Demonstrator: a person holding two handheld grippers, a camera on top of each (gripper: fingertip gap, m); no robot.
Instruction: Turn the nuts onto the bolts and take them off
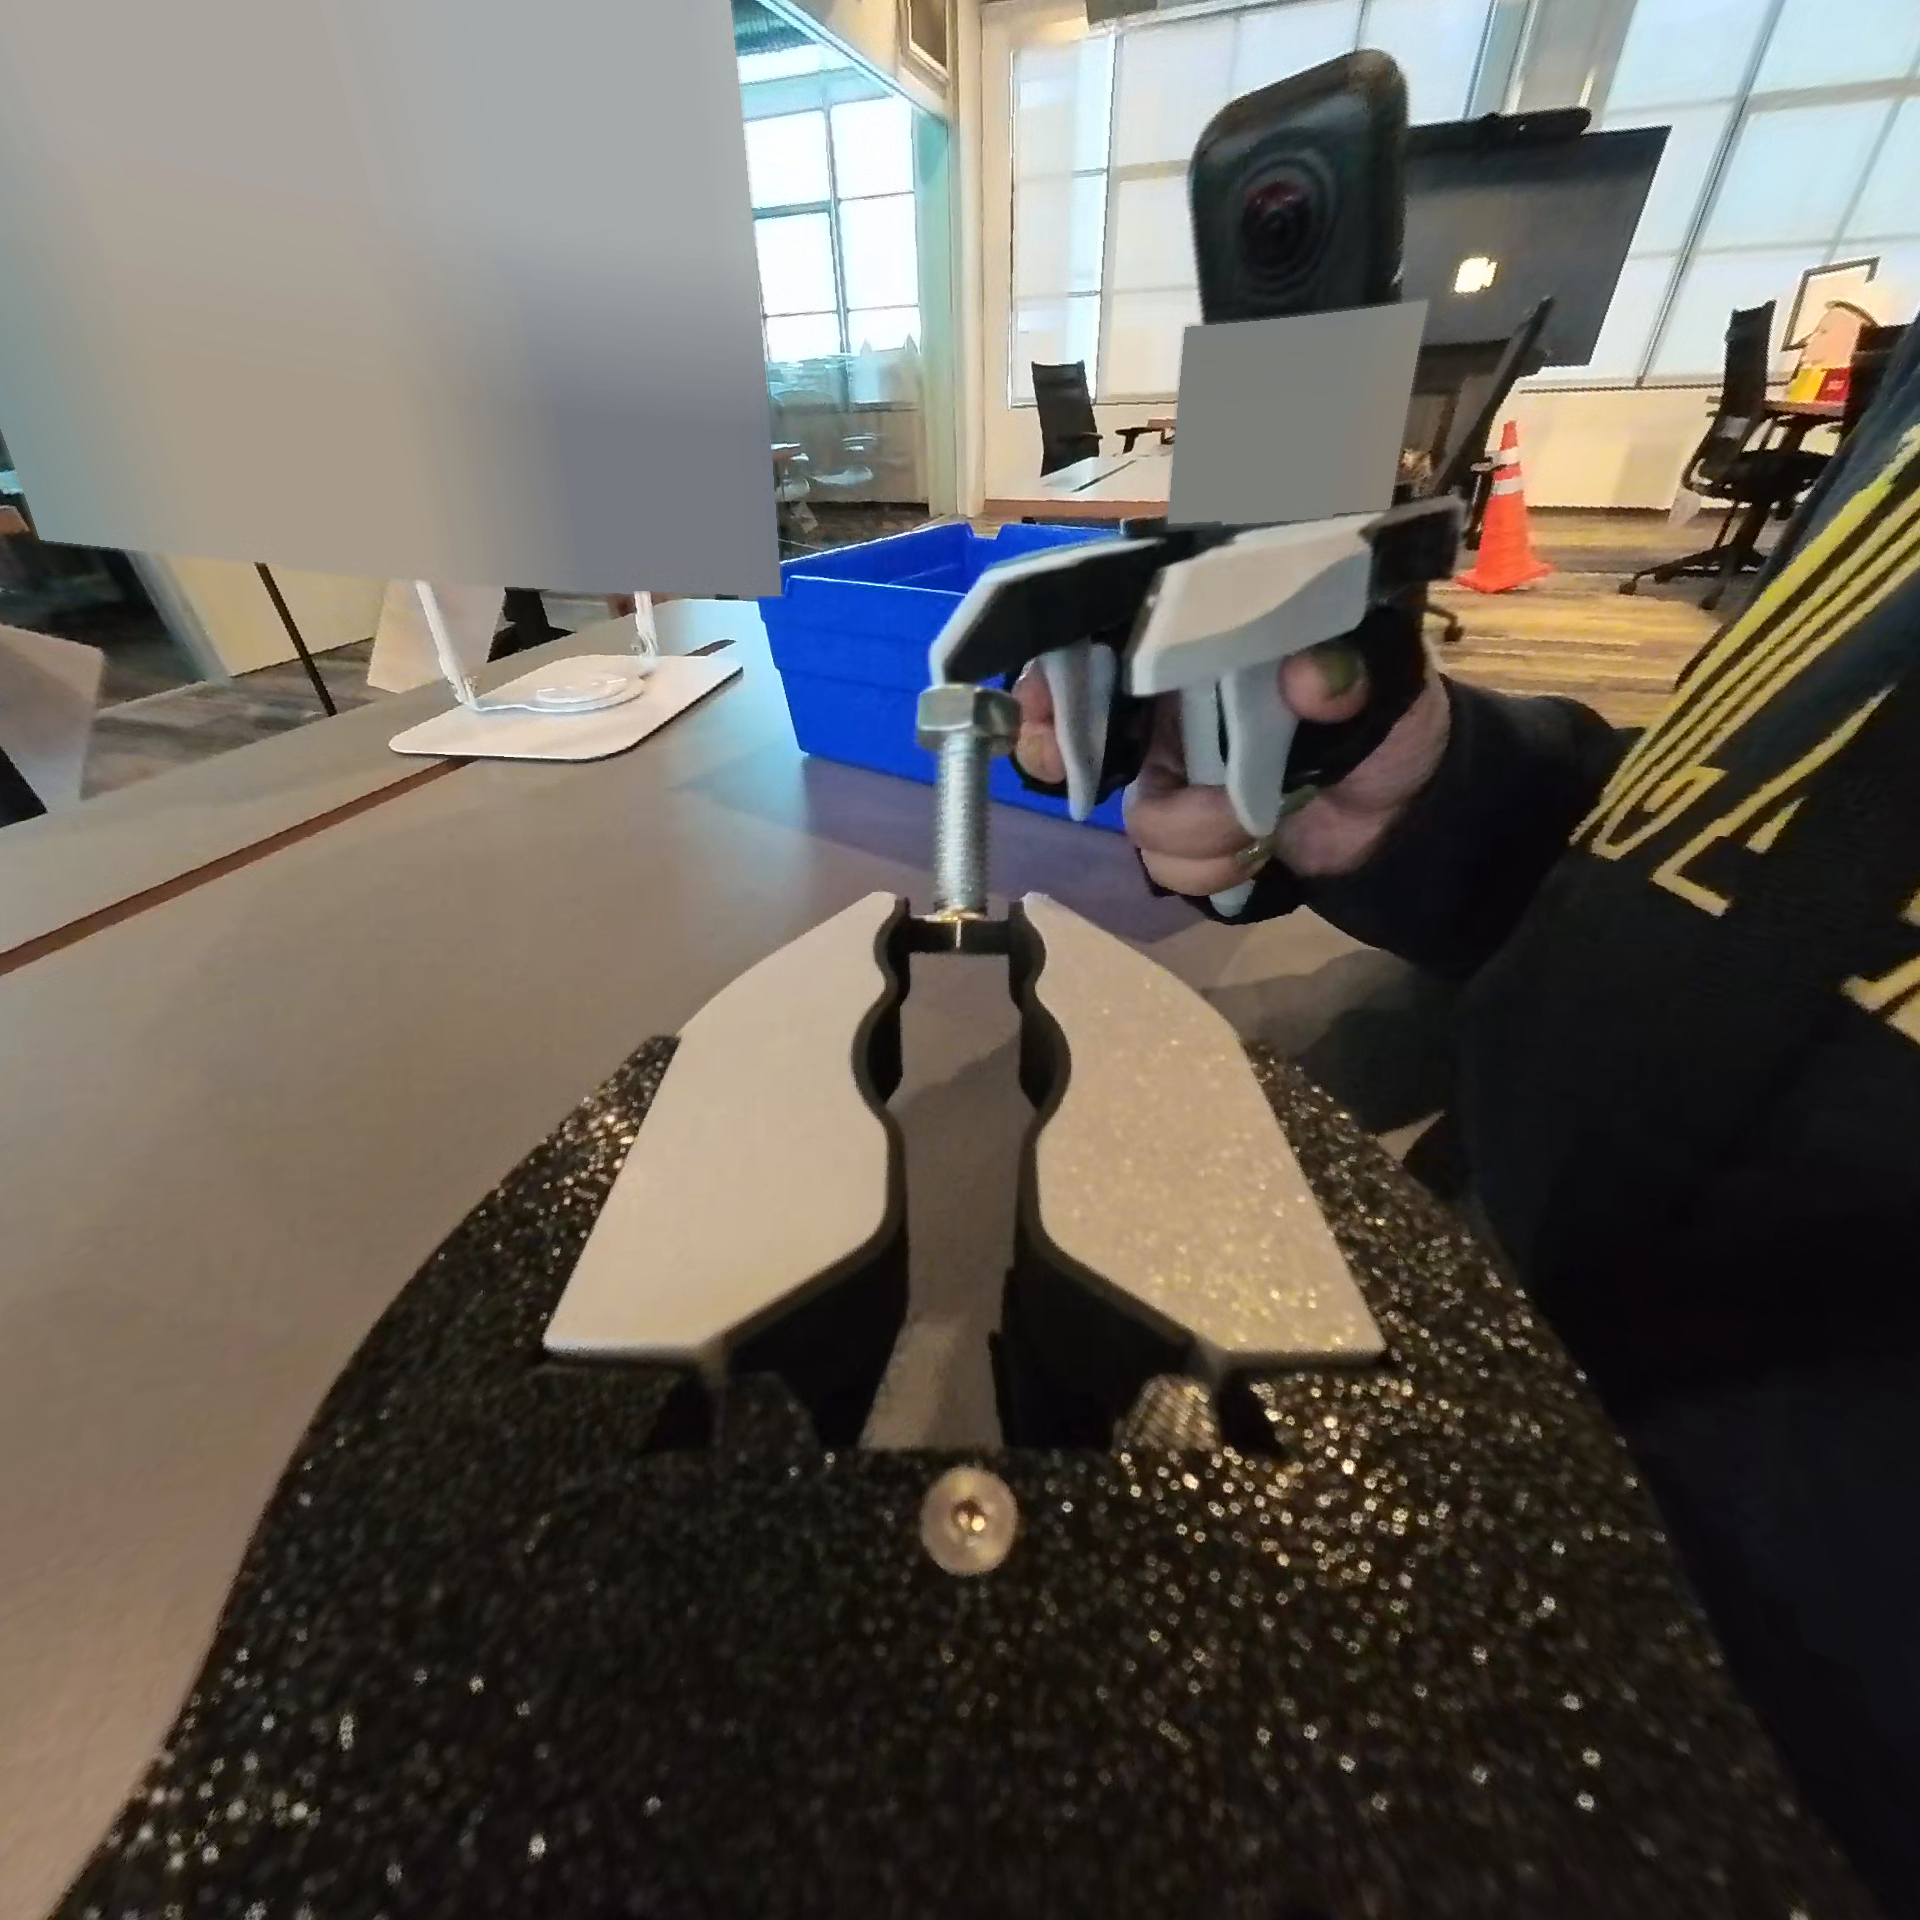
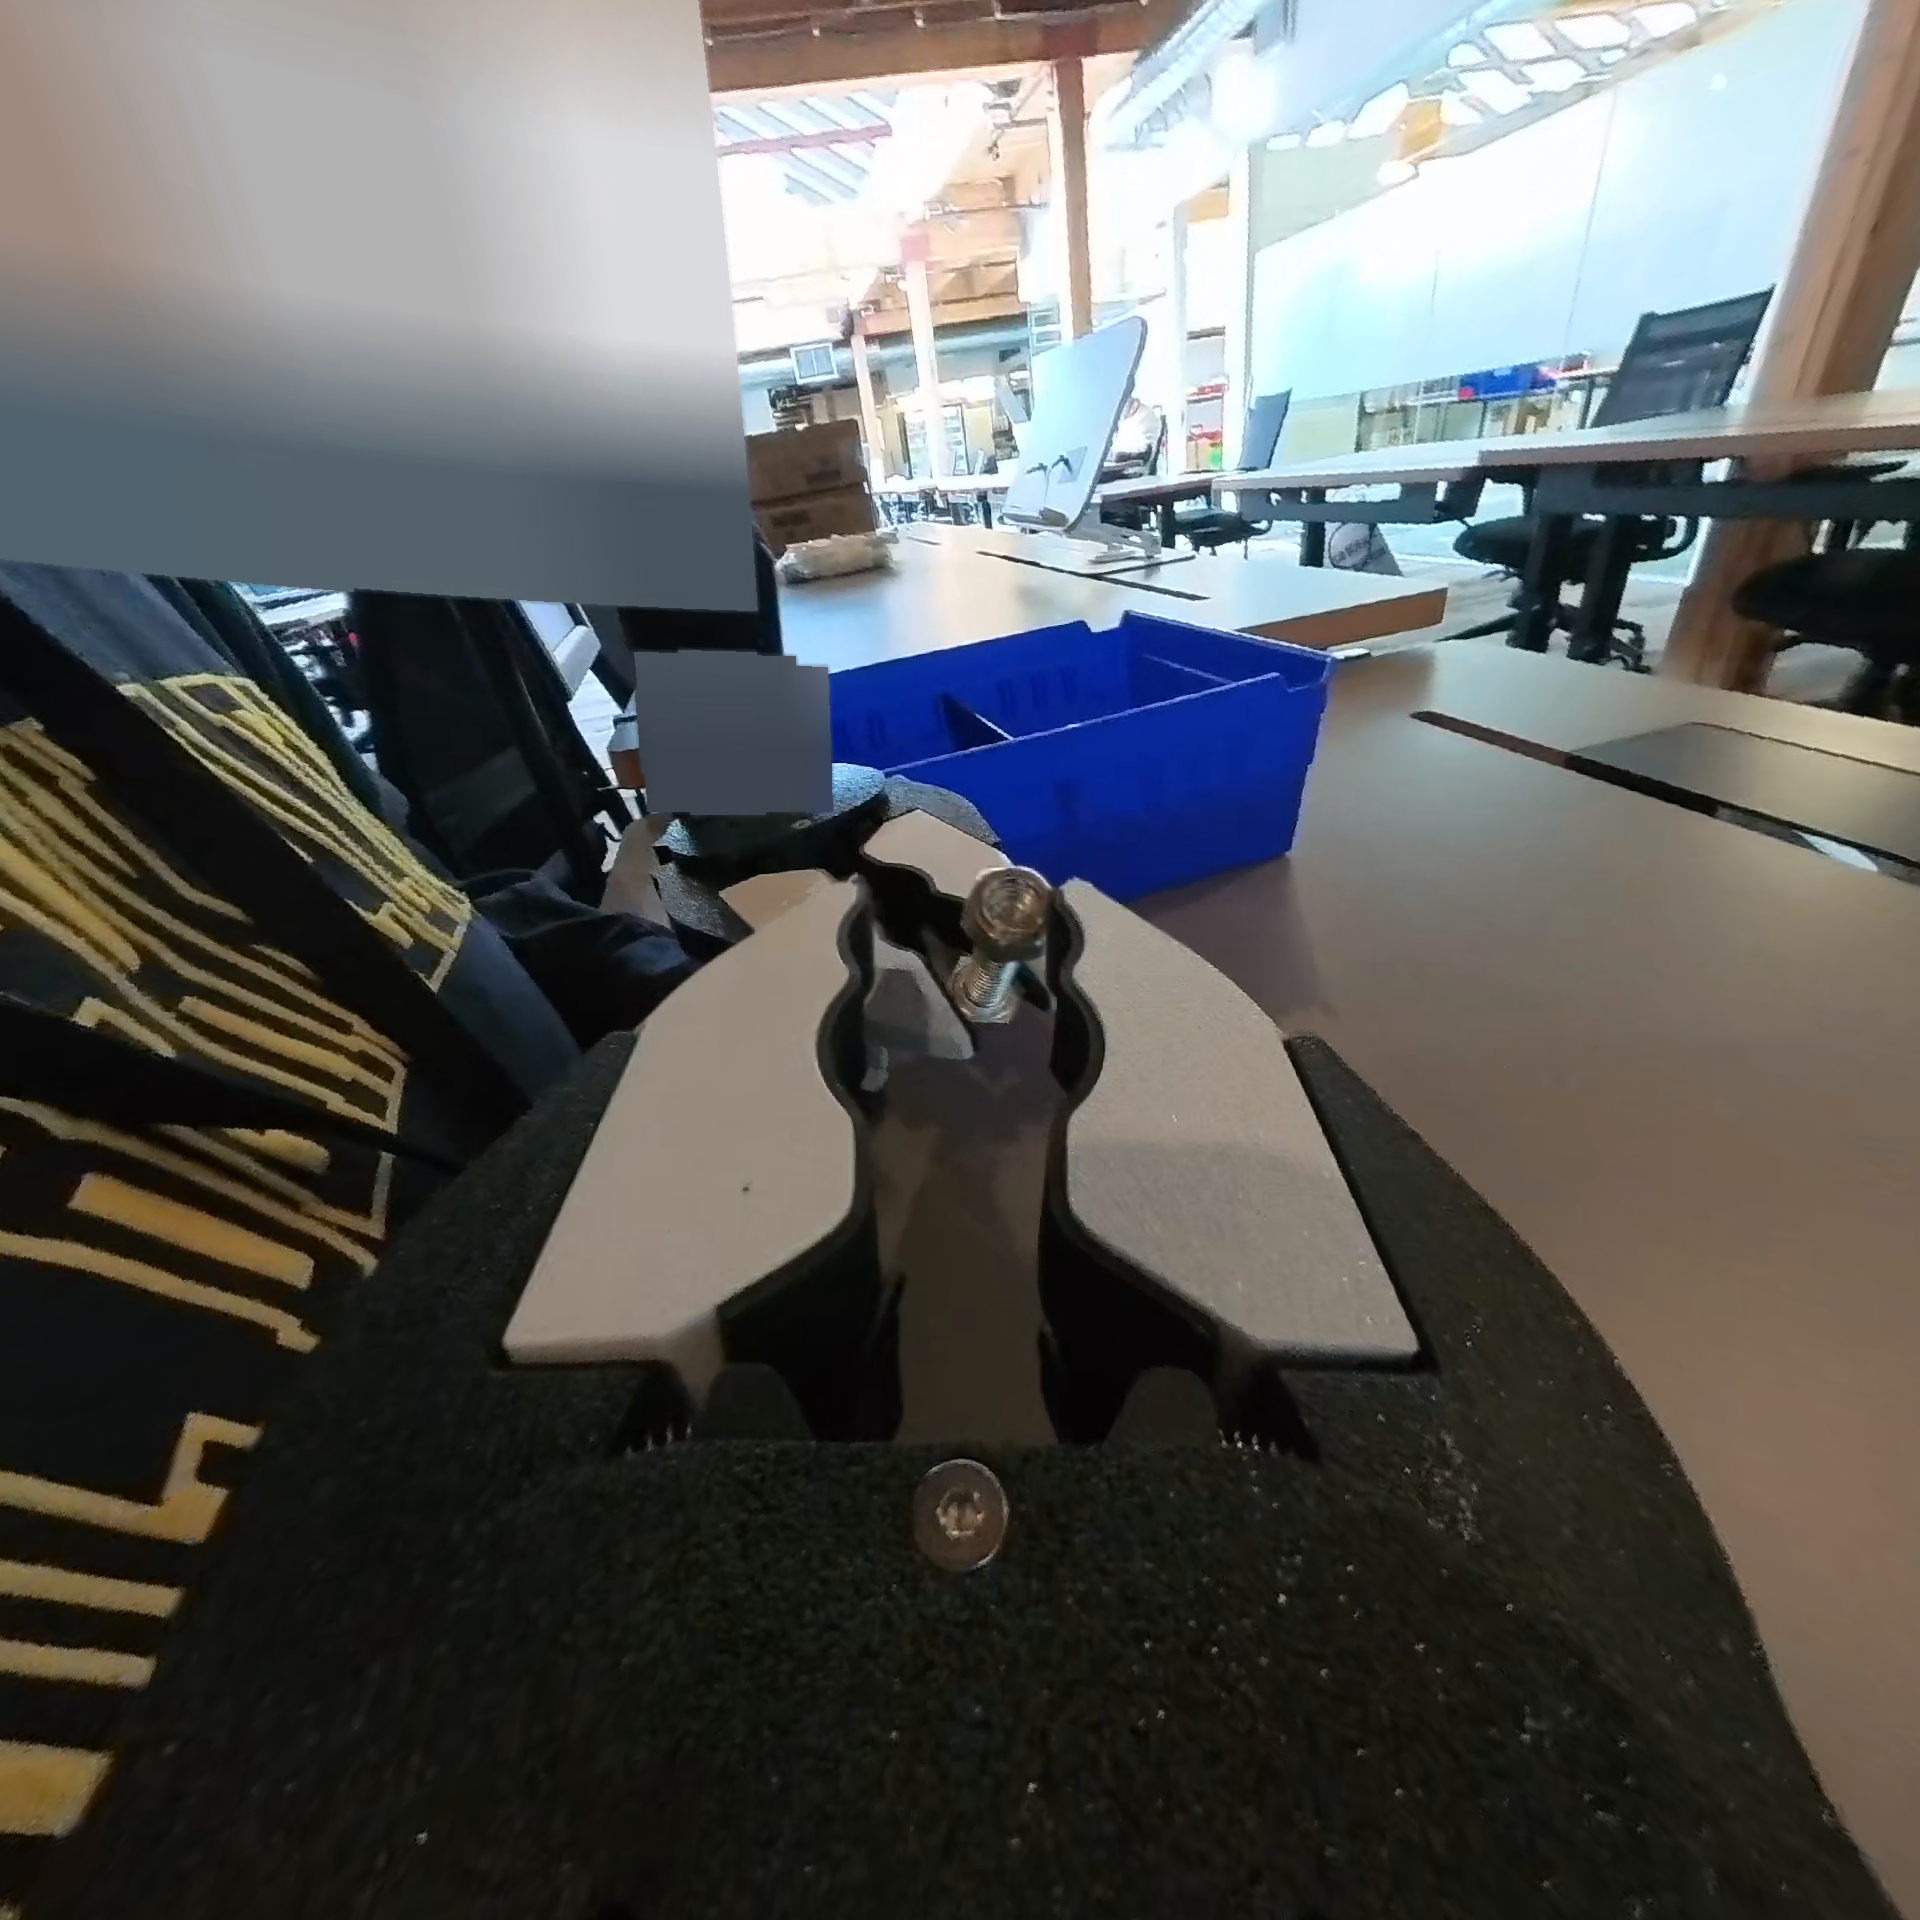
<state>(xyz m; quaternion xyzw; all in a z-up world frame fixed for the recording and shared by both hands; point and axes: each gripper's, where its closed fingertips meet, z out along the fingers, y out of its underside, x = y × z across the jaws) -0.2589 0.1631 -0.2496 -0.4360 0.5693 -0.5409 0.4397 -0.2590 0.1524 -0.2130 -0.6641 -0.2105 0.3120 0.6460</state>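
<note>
A silver bolt (image 1: 961, 821) stands upright with its thread pointing up. My left gripper (image 1: 961, 932) is shut on the bolt's head at the bottom. A hex nut (image 1: 966, 720) sits at the top end of the thread. My right gripper (image 1: 1039, 665) comes in from the right at nut height. In the right wrist view the nut (image 2: 1006, 912) lies between the tips of my right gripper (image 2: 961, 909), close against the right finger (image 2: 1091, 935) with a gap to the left finger. The jaws stand apart. The bolt's thread (image 2: 982, 987) runs down below the nut.
A blue divided bin (image 2: 1101, 769) stands on the grey-brown table (image 1: 416, 1039) just beyond the bolt. A white stand base (image 1: 566, 707) sits at the far left. A person's hand (image 1: 1299, 810) and dark sleeve hold the right gripper. Office desks and chairs stand behind. The left gripper's tips are roughly 4 cm from the right gripper's.
</note>
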